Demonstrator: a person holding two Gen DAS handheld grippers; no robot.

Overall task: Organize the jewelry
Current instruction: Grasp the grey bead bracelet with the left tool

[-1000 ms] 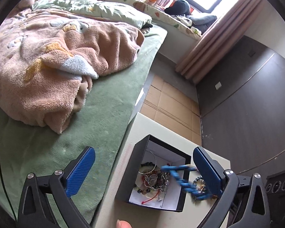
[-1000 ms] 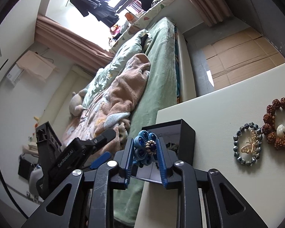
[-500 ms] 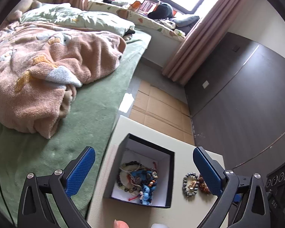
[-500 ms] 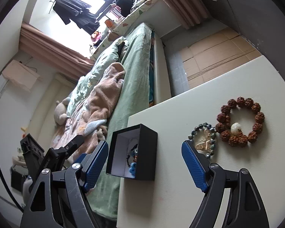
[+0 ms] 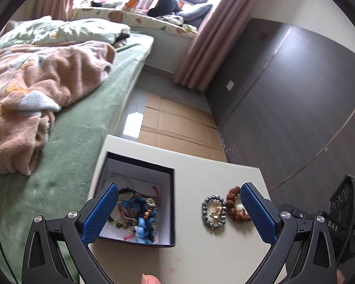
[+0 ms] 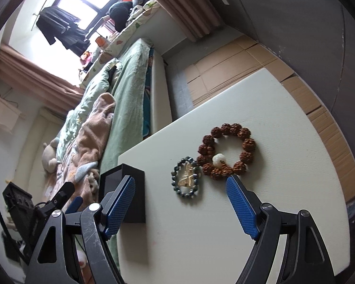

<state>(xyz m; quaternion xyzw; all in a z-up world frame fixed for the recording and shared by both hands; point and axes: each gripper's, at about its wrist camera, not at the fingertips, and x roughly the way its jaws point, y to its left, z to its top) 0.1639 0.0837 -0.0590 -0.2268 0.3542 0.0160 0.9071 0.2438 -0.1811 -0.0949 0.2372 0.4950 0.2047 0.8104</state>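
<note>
In the left wrist view, the left gripper [image 5: 178, 209] is seen spread wide with nothing between its blue pads, held above a pale table [image 5: 201, 255]. A black box [image 5: 171, 203] with a white lining is set on the table at about seven o'clock from the frame's centre, open at the top. Inside it a tangle of jewelry is heaped: a blue beaded piece [image 5: 144, 222] lies on top, a dark bead string [image 5: 119, 223] curves along the nearer side, and a red cord [image 5: 127, 236] shows near the front wall. At about five o'clock, well outside the box, two bracelets are laid flat on the table, touching each other: a grey bead bracelet [image 5: 204, 213] ringing a small gold charm, and a brown knobbly bead bracelet [image 5: 232, 210] carrying one white bead. A green bed [image 5: 82, 127] with a pink blanket [image 5: 42, 82] is seen at nine to ten o'clock. In the right wrist view, the right gripper [image 6: 179, 207] is likewise held wide and empty over the table [image 6: 224, 236]. The grey bead bracelet [image 6: 174, 177] lies between its pads at about six o'clock, the brown bracelet [image 6: 247, 144] is found just beyond at four o'clock, touching it, and the black box [image 6: 137, 189] is seen from the side at seven o'clock, its contents hidden.
</note>
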